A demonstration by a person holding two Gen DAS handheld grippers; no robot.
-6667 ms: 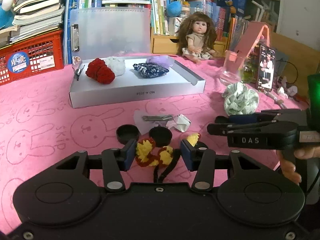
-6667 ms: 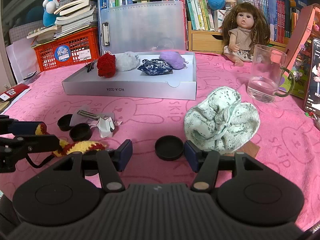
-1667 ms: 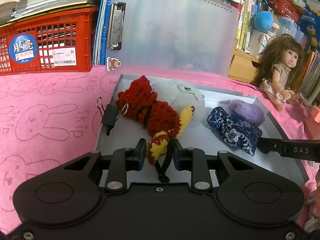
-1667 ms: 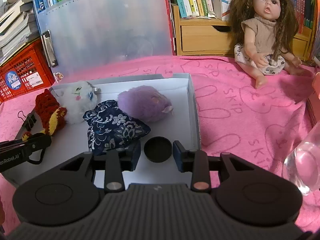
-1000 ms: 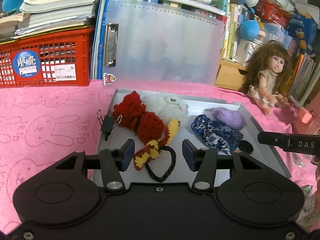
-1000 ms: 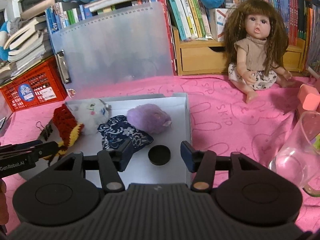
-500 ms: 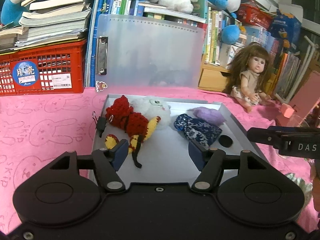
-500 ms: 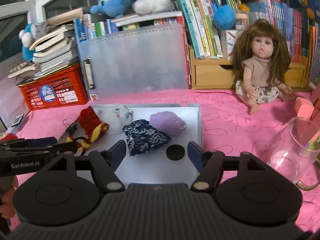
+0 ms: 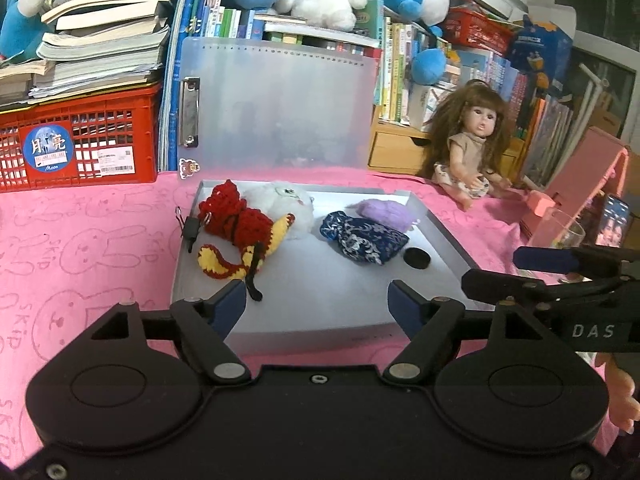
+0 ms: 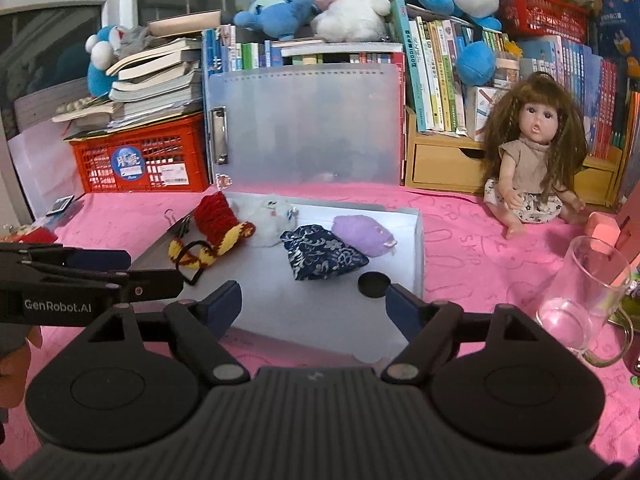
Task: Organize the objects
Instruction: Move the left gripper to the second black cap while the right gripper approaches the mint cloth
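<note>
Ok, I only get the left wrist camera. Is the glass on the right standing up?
Observer: Yes, the glass stands upright on the pink cloth, and it has a handle.
Operator: Is the right claw holding anything?
Observer: No. Its jaws have just been opening, with nothing between them. The black cap lies in the tray by its right fingertip.
Operator: Anything left of the red crate?
Observer: A small flat dark thing lies on the cloth there.
</note>
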